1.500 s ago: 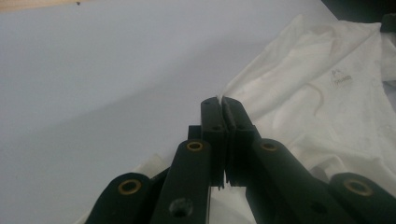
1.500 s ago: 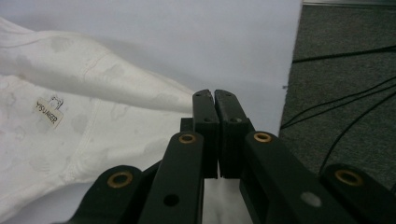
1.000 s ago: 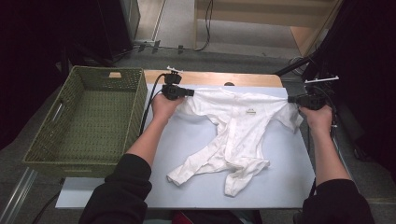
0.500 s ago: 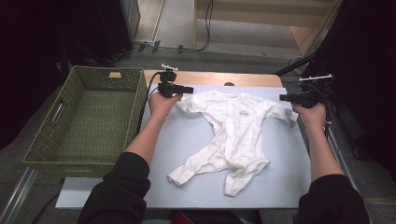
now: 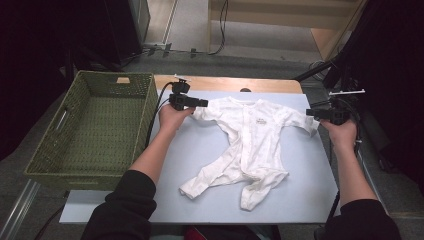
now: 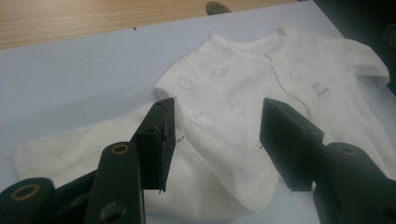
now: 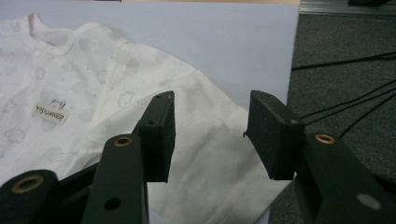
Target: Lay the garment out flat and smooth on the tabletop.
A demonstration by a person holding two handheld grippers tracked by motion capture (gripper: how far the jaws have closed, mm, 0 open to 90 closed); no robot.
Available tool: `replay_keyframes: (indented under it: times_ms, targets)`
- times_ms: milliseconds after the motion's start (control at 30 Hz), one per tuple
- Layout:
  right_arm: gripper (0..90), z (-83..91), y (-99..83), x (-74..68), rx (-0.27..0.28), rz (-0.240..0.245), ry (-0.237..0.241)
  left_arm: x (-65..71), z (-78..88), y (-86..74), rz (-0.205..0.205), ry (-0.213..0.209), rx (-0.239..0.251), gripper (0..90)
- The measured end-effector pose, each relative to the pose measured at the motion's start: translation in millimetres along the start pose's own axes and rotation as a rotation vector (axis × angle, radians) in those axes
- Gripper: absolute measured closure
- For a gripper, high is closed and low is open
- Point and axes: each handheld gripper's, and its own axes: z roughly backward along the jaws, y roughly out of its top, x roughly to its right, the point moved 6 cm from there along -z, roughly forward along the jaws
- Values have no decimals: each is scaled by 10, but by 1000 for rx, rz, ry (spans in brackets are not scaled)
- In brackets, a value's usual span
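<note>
Baby romper (image 5: 250,135) flat on mat (image 5: 300,195); both tongs just opened, released, w/ basket (image 5: 95,125) left

— What do you have around your pale blue mat (image 5: 210,150)?

— You have a green woven basket (image 5: 95,130) just left of the mat, its wall touching the mat's edge. Beyond the mat's far edge you can see a strip of bare wooden tabletop (image 5: 225,83), and a small dark round thing (image 6: 217,7) sits right at that edge.

— And to the right of the mat?

— You have grey carpet (image 7: 345,56) there, with thin black cables (image 7: 345,112) lying across it.
</note>
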Motion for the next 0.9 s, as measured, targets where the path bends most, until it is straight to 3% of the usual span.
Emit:
replay_keyframes:
  times_ms: [367,733,767,900]
  targets:
    - [506,27,-237,45,-25,-20,-19,107,36,-63,-35,-27,-17,440]
    - [500,-171,-414,22,-73,-32,-29,109,37,-108,-38,-23,-18,439]
    - [503,-183,-414,16,-59,-23,-31,105,41,-110,-36,-22,-16,439]
    - [596,-205,-432,-30,-54,8,-101,94,57,-104,-31,-15,-10,439]
